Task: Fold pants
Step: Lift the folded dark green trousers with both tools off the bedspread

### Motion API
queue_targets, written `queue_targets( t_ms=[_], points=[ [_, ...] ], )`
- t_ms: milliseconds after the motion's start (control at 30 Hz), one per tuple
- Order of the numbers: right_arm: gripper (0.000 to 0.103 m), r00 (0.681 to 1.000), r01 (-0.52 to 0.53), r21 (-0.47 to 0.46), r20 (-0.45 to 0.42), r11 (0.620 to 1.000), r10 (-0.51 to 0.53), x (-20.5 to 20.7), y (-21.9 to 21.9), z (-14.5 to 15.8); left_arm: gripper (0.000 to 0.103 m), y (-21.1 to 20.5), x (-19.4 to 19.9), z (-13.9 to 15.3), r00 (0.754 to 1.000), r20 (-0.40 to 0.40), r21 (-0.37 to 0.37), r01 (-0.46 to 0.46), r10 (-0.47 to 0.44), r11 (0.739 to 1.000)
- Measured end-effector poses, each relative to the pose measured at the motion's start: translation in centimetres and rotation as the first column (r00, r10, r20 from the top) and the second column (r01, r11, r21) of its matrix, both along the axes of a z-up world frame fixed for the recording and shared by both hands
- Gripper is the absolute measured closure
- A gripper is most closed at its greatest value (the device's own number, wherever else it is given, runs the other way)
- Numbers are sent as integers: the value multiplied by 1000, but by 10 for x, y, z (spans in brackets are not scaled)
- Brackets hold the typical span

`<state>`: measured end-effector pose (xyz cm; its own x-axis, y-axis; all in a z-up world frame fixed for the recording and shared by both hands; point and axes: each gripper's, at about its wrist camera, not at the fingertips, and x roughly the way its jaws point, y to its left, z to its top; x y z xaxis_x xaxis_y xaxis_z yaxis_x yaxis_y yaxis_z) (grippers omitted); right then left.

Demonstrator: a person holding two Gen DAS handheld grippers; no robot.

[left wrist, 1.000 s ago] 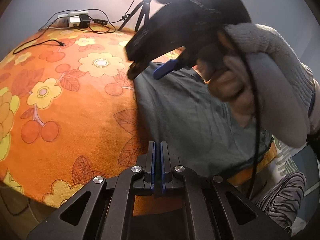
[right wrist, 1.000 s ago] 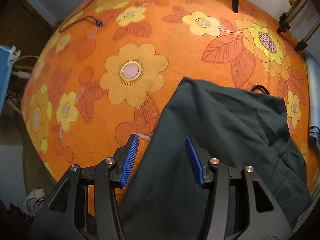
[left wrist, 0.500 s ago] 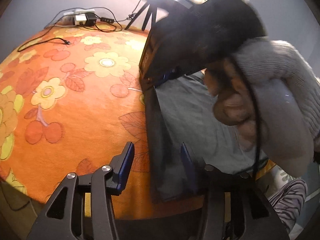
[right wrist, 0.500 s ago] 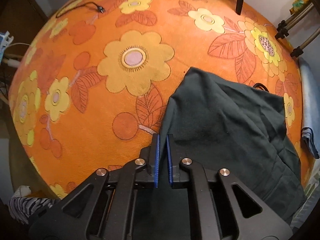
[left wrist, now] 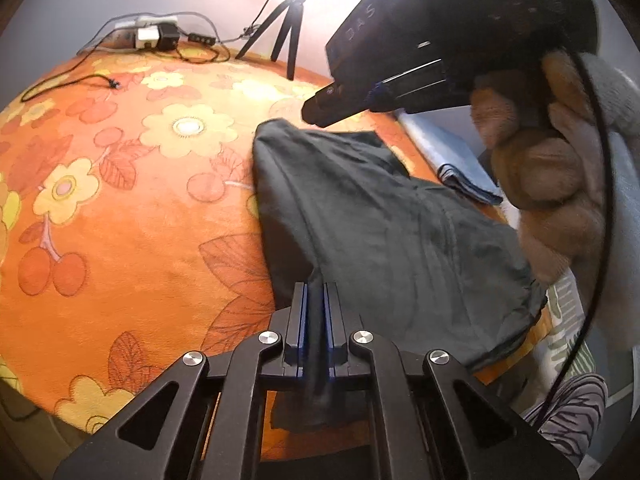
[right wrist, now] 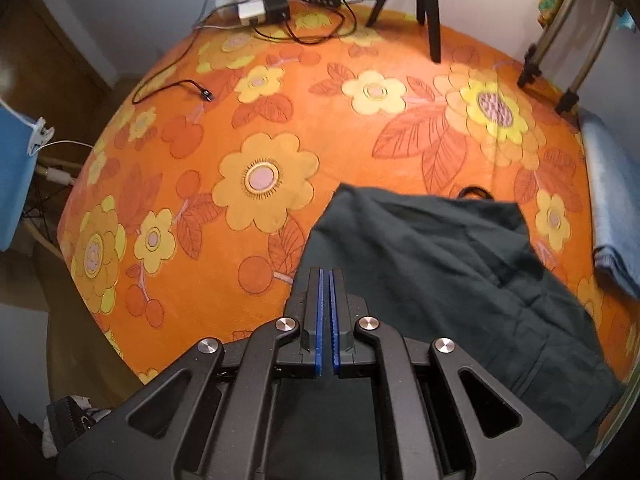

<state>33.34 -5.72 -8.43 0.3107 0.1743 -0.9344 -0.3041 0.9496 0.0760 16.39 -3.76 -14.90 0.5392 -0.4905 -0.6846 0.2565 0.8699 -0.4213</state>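
Note:
Dark green pants point(left wrist: 392, 216) lie on an orange flowered cover point(left wrist: 120, 208), reaching the near right edge. My left gripper point(left wrist: 315, 292) is shut on a fold of the pants' near left edge; cloth shows between its blue pads. In the right wrist view the pants point(right wrist: 440, 256) spread ahead and right. My right gripper point(right wrist: 325, 276) has its jaws nearly together, a thin gap showing, above the pants' left edge; I cannot see cloth between them. The right gripper's body and the gloved hand point(left wrist: 552, 184) fill the upper right of the left wrist view.
A folded blue cloth point(right wrist: 608, 200) lies at the right edge. A black tripod point(right wrist: 424, 4) stands at the back, with a power strip and adapters point(right wrist: 260, 4) and a loose black cable point(right wrist: 176, 88). Metal stand legs point(right wrist: 560, 60) rise at the far right.
My left gripper opened, then shut on the pants' near edge. My right gripper shut half a second ago and has lifted and drawn back since.

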Motion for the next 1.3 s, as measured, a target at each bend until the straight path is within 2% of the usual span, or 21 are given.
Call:
queue_targets(
  t_ms=[33, 100, 133, 167, 267, 367, 500, 533, 567, 600, 633, 667, 800, 867, 900, 1000, 1100, 1300],
  points=[
    [99, 1000, -4, 4, -9, 1000, 4, 2, 1, 0, 98, 0, -1, 1, 1000, 8, -1, 0, 0, 1000],
    [83, 998, -13, 15, -56, 1000, 13, 8, 2, -4, 98, 0, -2, 3, 1000, 18, -7, 2, -2, 1000],
    [65, 998, -12, 13, -63, 1000, 13, 9, 3, -6, 98, -1, -3, 4, 1000, 22, -13, 3, -3, 1000],
    [50, 998, -18, 2, -61, 1000, 18, 11, 6, -8, 98, -3, -4, 5, 1000, 24, -15, 6, -5, 1000],
    [48, 998, -31, -56, -54, 998, 27, 16, 14, -20, 98, -7, -6, 9, 999, 42, -7, 20, -20, 1000],
    [48, 995, -17, -86, -104, 996, 8, 29, 20, -39, 98, -11, -8, 12, 998, 60, 0, 36, -36, 999],
    [49, 992, -38, -166, -125, 985, 17, 34, 30, -57, 98, -13, -7, 14, 997, 66, 1, 44, -44, 999],
    [57, 992, -48, -179, -121, 983, 26, 32, 33, -60, 98, -13, -7, 14, 997, 66, -1, 44, -44, 999],
    [75, 992, -62, -194, -120, 979, 40, 29, 36, -61, 98, -13, -7, 15, 997, 67, 0, 44, -44, 999],
    [86, 991, -74, -205, -124, 976, 50, 27, 37, -63, 98, -12, -7, 14, 997, 68, 5, 44, -44, 999],
    [93, 990, -81, -211, -126, 974, 55, 25, 38, -64, 98, -12, -8, 14, 997, 69, 9, 43, -43, 999],
    [95, 992, -82, -219, -113, 972, 59, 23, 38, -62, 98, -12, -8, 13, 997, 71, 17, 39, -40, 999],
    [99, 996, -44, -181, -79, 982, 30, 21, 27, -48, 96, -12, -9, 12, 997, 76, 52, 16, -20, 999],
    [99, 998, -28, -166, -63, 986, 18, 19, 22, -41, 82, -13, -10, 12, 997, 77, 75, 3, -9, 997],
    [99, 998, -22, -162, -56, 987, 13, 18, 19, -38, 79, -14, -11, 12, 997, 80, 81, -1, -5, 997],
    [100, 999, -8, -140, -39, 990, 2, 16, 11, -29, 76, -20, -10, 13, 995, 104, 128, -5, -9, 992],
    [100, 1000, 12, -118, -27, 993, -15, 15, 5, -25, 69, -21, -6, 7, 995, 95, 162, -27, 12, 986],
    [100, 999, 29, -64, -26, 998, -31, 13, -1, -23, 70, -11, 11, -5, 999, 37, 110, -31, 28, 993]
  ],
)
